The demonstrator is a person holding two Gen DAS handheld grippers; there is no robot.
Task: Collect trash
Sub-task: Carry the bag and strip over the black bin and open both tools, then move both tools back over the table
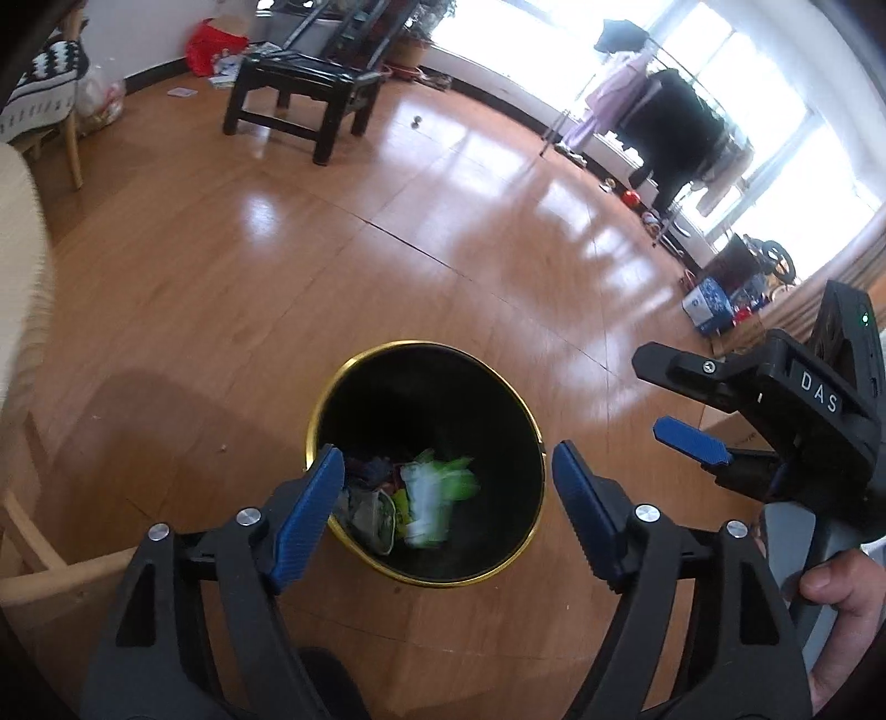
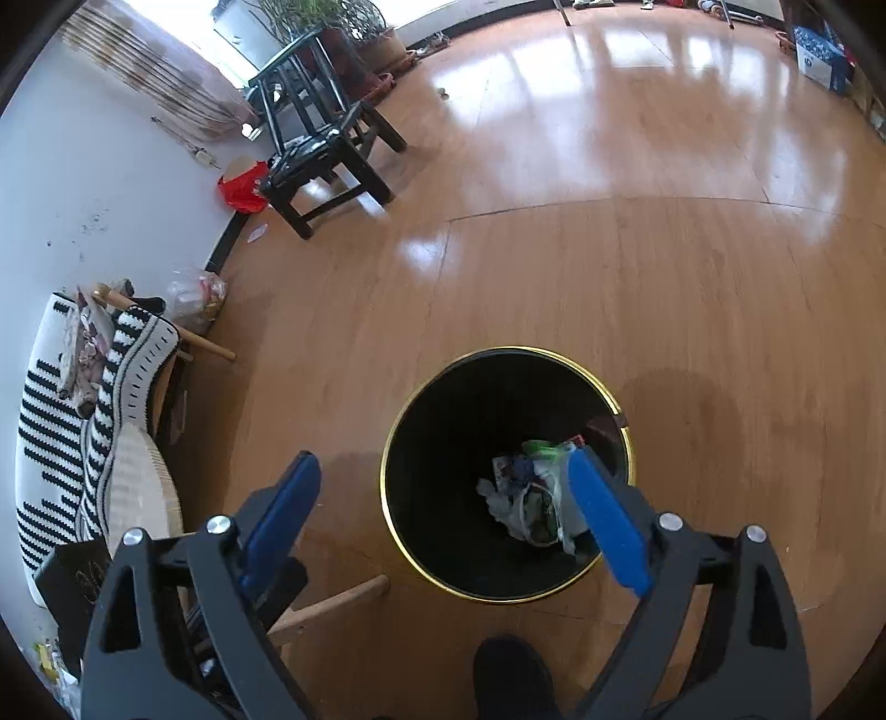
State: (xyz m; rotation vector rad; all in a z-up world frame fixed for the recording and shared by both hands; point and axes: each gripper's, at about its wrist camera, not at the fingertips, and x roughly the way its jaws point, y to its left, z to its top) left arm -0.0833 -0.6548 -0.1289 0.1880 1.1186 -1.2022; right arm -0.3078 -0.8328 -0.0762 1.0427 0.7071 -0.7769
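A black trash bin with a gold rim (image 1: pixel 326 387) stands on the wooden floor; it also shows in the right wrist view (image 2: pixel 398 437). Inside lie crumpled wrappers, among them a blurred green and white packet (image 1: pixel 437 493) and pale plastic (image 2: pixel 531 498). My left gripper (image 1: pixel 448 476) is open and empty, right above the bin's mouth. My right gripper (image 2: pixel 443 493) is open and empty, above the bin's left side. The right gripper (image 1: pixel 664 387) also shows at the right edge of the left wrist view.
A dark wooden chair (image 1: pixel 299 83) stands at the far wall beside a red bag (image 1: pixel 210 44). A light wooden chair with a black and white striped cloth (image 2: pixel 83 415) stands at the left. Boxes (image 1: pixel 709 304) and a clothes rack (image 1: pixel 664 122) line the window side.
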